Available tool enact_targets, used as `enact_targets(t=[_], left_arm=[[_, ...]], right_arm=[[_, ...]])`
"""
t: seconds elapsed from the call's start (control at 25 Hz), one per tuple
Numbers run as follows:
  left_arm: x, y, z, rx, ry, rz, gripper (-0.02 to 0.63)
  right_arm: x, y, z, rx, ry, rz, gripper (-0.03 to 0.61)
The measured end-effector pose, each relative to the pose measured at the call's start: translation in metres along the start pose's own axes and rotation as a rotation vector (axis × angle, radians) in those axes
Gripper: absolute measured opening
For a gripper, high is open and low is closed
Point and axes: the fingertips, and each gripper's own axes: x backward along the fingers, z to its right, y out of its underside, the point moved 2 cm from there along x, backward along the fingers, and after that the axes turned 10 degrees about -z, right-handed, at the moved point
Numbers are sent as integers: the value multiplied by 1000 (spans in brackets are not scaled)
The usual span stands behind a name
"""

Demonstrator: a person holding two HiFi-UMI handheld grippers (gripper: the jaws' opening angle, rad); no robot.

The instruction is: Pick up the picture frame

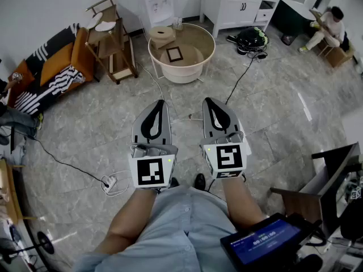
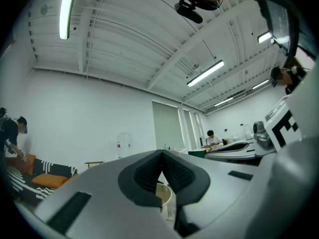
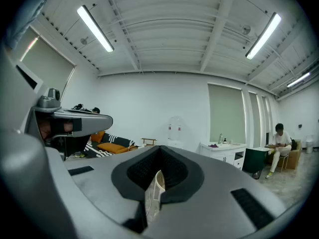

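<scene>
The picture frame (image 1: pixel 174 54), small, dark-rimmed and square, lies flat on a round beige table (image 1: pixel 195 67) at the far side of the room in the head view. Both grippers are held low over the tiled floor, well short of that table and pointing towards it. My left gripper (image 1: pixel 160 103) is shut with its tips touching and nothing between them. My right gripper (image 1: pixel 207 102) is shut and empty too. In the left gripper view, the left gripper (image 2: pixel 162 156) shows a sliver of the table (image 2: pixel 165 197) below its tips. The right gripper (image 3: pixel 159 151) frames the table's edge (image 3: pixel 155 187) likewise.
A round wooden piece (image 1: pixel 161 34) also lies on the table. Around it stand a wooden rack (image 1: pixel 110 38), a water dispenser (image 1: pixel 156 1) and a white cabinet (image 1: pixel 241 4). A striped sofa (image 1: pixel 51 67) is at left, a seated person (image 1: pixel 329 27) far right. A power strip (image 1: pixel 110 182) and cables lie on the floor.
</scene>
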Motion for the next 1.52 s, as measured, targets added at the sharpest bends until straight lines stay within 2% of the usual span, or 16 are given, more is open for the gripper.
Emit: enact_targets(t=[0.36, 0.56, 0.76, 0.96, 1.16, 1.52], left_arm=[[-5, 12, 27, -6, -27, -19, 11], [-21, 14, 36, -16, -88, -40, 11], [-30, 36, 28, 5, -122, -90, 11], [-63, 52, -3, 29, -151, -113, 11], [-119, 70, -56, 49, -159, -124, 11], [-232, 59, -165, 40, -112, -100, 11]], right_arm=[[10, 20, 28, -19, -9, 11, 11], [-4, 28, 62, -30, -15, -9, 12], [-28, 42, 69, -38, -34, -33, 12], [-75, 48, 70, -41, -48, -60, 12], [-149, 51, 70, -40, -49, -93, 14], [-288, 7, 70, -65, 3, -99, 14]])
